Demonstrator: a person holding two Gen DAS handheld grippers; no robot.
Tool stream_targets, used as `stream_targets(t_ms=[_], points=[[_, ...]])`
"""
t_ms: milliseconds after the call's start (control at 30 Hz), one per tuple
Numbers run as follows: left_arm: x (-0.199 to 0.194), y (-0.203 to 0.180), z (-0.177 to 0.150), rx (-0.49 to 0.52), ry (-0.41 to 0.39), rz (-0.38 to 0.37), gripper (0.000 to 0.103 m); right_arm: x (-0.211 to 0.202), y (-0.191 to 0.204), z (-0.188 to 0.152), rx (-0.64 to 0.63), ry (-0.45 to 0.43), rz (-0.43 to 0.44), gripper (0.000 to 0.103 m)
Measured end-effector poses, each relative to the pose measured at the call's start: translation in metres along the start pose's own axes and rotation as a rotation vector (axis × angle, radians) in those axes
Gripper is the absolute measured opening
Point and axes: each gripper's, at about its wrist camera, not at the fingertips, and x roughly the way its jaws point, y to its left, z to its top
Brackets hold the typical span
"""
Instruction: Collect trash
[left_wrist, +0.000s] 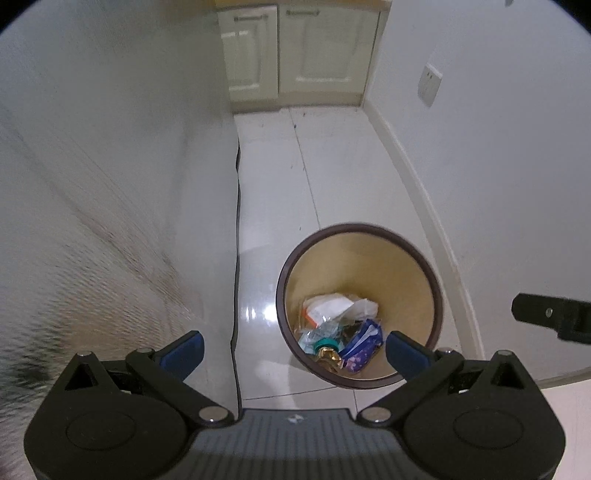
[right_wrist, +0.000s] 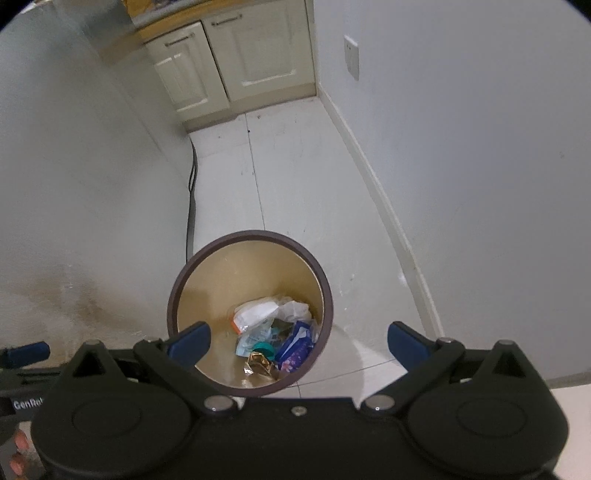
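Nearest in each wrist view are the black linkages and blue-padded fingers of the grippers. The left gripper (left_wrist: 293, 349) is spread wide with nothing between its pads; the right gripper (right_wrist: 298, 343) is likewise released and holds nothing. Both hang above the floor (left_wrist: 332, 177), looking down. In the left wrist view a black part of the right gripper pokes in at the right edge; in the right wrist view the left one shows at the lower left.

Just beyond the fingertips stands a round trash bin (left_wrist: 402, 280) with a dark brown rim and tan inner wall, upright on the glossy white tiles. The trash lies heaped on its bottom: a white crumpled wrapper (right_wrist: 258, 312) with an orange edge at the far side, clear plastic film beside it, a blue and purple packet (right_wrist: 295, 347) to the right, a teal cap (right_wrist: 266, 348) in the middle, and a gold foil piece (right_wrist: 260, 363) nearest.

Left of the bin rises a white appliance side (left_wrist: 110, 184), stained low down, with a dark cable (right_wrist: 192, 192) along its foot. To the right, a white wall (left_wrist: 498, 166) with baseboard carries a socket plate (left_wrist: 429, 84). Farthest away, cream cabinet doors (left_wrist: 295, 48) close the narrow floor.
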Motion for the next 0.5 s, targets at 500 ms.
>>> stream_targets(t_ms=[500], points=[[-0.137, -0.028, -0.008, 0.038, -0.170, -0.027, 0.103, -0.129, -0.004, -0.013, -0.029, -0.160, -0.004, 0.103]])
